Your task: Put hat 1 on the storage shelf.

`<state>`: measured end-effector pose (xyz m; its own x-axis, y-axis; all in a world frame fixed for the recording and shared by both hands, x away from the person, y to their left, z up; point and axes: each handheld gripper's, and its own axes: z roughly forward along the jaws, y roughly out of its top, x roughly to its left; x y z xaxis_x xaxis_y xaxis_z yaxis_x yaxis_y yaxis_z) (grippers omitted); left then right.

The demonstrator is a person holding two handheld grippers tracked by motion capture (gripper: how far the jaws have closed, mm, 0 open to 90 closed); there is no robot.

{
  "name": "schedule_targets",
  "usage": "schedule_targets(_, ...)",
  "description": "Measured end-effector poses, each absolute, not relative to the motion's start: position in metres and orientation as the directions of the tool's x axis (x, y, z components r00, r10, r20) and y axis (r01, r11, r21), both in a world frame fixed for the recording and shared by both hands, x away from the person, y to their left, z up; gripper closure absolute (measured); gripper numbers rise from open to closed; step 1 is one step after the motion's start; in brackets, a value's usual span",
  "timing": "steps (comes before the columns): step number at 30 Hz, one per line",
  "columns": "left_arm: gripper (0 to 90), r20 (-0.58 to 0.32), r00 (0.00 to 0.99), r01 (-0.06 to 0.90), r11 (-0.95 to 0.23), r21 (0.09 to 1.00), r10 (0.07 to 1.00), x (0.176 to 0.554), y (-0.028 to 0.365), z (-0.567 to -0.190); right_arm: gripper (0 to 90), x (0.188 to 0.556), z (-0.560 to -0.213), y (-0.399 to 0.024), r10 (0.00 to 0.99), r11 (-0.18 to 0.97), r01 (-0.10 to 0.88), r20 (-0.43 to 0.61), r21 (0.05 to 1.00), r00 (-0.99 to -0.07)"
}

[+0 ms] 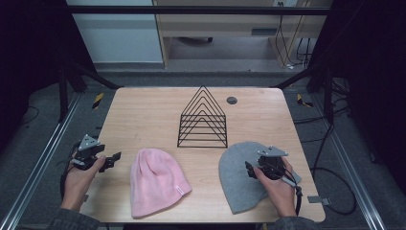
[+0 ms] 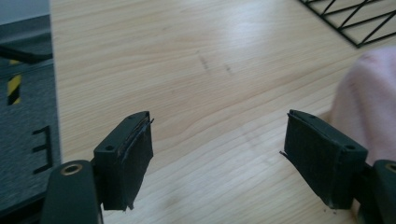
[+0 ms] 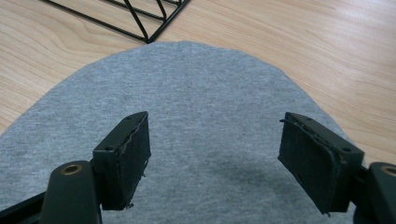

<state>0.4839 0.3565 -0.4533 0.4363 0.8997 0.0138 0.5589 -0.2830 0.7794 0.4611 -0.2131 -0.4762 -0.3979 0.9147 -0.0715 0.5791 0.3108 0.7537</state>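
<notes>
A pink beanie [image 1: 155, 181] lies flat on the wooden table [image 1: 143, 110], front centre-left. A grey beanie [image 1: 237, 175] lies flat at the front right. My left gripper [image 1: 112, 159] hovers at the table's left edge, just left of the pink beanie [image 2: 369, 107], open with bare wood between its jaws [image 2: 217, 158]. My right gripper [image 1: 250, 168] is held over the grey beanie [image 3: 196, 102], open, its jaws spread above the fabric with nothing gripped [image 3: 215, 158].
A black wire rack [image 1: 203, 120] made of triangular dividers stands at the table's middle; its base corner [image 3: 149, 28] lies just beyond the grey beanie. A dark round grommet [image 1: 231, 100] sits behind it. Metal rails and cables run along both sides of the table.
</notes>
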Motion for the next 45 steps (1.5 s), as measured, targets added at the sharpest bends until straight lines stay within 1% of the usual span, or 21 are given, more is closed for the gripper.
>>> schedule_targets(3,22.8,-0.004,0.464,0.543,-0.28,0.792,0.886,0.483,0.347,-0.446,25.6,0.461,-0.477,-0.213,0.917,0.301,0.578,-0.064,0.758,-0.394)
schedule_targets(5,22.3,-0.033,0.483,0.539,-0.267,0.799,0.875,0.483,0.338,-0.441,25.9,0.46,-0.476,-0.214,0.918,0.298,0.575,-0.065,0.762,-0.391)
schedule_targets(7,20.3,-0.04,0.493,0.534,-0.266,0.802,0.869,0.482,0.331,-0.437,26.0,0.46,-0.476,-0.216,0.918,0.299,0.57,-0.068,0.766,-0.39)
schedule_targets(9,17.7,-0.078,0.52,0.535,-0.253,0.806,0.851,0.485,0.321,-0.431,25.4,0.46,-0.476,-0.217,0.925,0.277,0.58,-0.049,0.766,-0.376)
schedule_targets(10,16.8,-0.08,0.531,0.54,-0.264,0.799,0.844,0.488,0.316,-0.429,24.9,0.461,-0.476,-0.217,0.926,0.275,0.579,-0.049,0.767,-0.374)
schedule_targets(12,17.1,-0.057,0.541,0.536,-0.292,0.792,0.839,0.495,0.306,-0.424,24.5,0.462,-0.477,-0.217,0.928,0.27,0.588,-0.044,0.763,-0.37)
schedule_targets(13,18.3,-0.076,0.543,0.536,-0.275,0.798,0.836,0.5,0.303,-0.422,24.5,0.462,-0.478,-0.217,0.929,0.271,0.588,-0.047,0.762,-0.368)
schedule_targets(14,22.4,-0.097,0.549,0.534,-0.259,0.805,0.83,0.505,0.299,-0.421,24.5,0.463,-0.478,-0.217,0.928,0.272,0.589,-0.046,0.761,-0.369)
schedule_targets(15,26.8,-0.089,0.553,0.53,-0.268,0.805,0.828,0.508,0.297,-0.421,24.6,0.463,-0.477,-0.217,0.928,0.276,0.585,-0.052,0.763,-0.369)
schedule_targets(16,28.9,-0.067,0.549,0.525,-0.281,0.803,0.833,0.513,0.293,-0.423,25.8,0.462,-0.475,-0.216,0.928,0.273,0.58,-0.05,0.768,-0.37)
schedule_targets(18,30.4,-0.078,0.549,0.525,-0.271,0.807,0.832,0.513,0.292,-0.427,26.0,0.461,-0.475,-0.216,0.928,0.27,0.578,-0.048,0.77,-0.37)
schedule_targets(20,35.5,-0.094,0.542,0.535,-0.257,0.804,0.835,0.511,0.291,-0.432,26.1,0.46,-0.475,-0.215,0.925,0.277,0.579,-0.049,0.767,-0.377)
schedule_targets(22,35.8,-0.078,0.562,0.538,-0.292,0.791,0.823,0.508,0.289,-0.434,25.7,0.46,-0.476,-0.213,0.925,0.272,0.586,-0.04,0.763,-0.377)
schedule_targets(25,35.6,-0.085,0.601,0.54,-0.325,0.777,0.795,0.506,0.283,-0.437,25.8,0.461,-0.476,-0.21,0.922,0.275,0.596,-0.032,0.754,-0.385)
schedule_targets(27,35.6,-0.048,0.609,0.546,-0.375,0.749,0.792,0.505,0.28,-0.442,25.7,0.462,-0.476,-0.209,0.918,0.29,0.592,-0.044,0.752,-0.394)
schedule_targets(29,37.8,-0.043,0.604,0.569,-0.393,0.722,0.796,0.506,0.28,-0.448,25.6,0.461,-0.476,-0.208,0.917,0.295,0.596,-0.047,0.747,-0.395)
schedule_targets(32,46.0,-0.041,0.618,0.604,-0.441,0.664,0.785,0.505,0.28,-0.46,25.6,0.461,-0.477,-0.208,0.918,0.294,0.601,-0.045,0.743,-0.394)
schedule_targets(33,46.4,-0.054,0.622,0.615,-0.445,0.651,0.781,0.505,0.279,-0.463,25.6,0.461,-0.478,-0.208,0.917,0.297,0.6,-0.046,0.743,-0.396)
schedule_targets(38,50.3,-0.072,0.633,0.625,-0.455,0.634,0.77,0.505,0.275,-0.468,25.2,0.462,-0.478,-0.207,0.916,0.296,0.605,-0.041,0.739,-0.398)
schedule_targets(41,56.3,-0.078,0.643,0.623,-0.462,0.631,0.762,0.505,0.271,-0.47,24.9,0.462,-0.478,-0.208,0.916,0.301,0.6,-0.049,0.741,-0.398)
schedule_targets(45,60.0,-0.079,0.639,0.634,-0.466,0.617,0.765,0.506,0.268,-0.473,24.6,0.462,-0.478,-0.207,0.916,0.297,0.612,-0.038,0.733,-0.399)
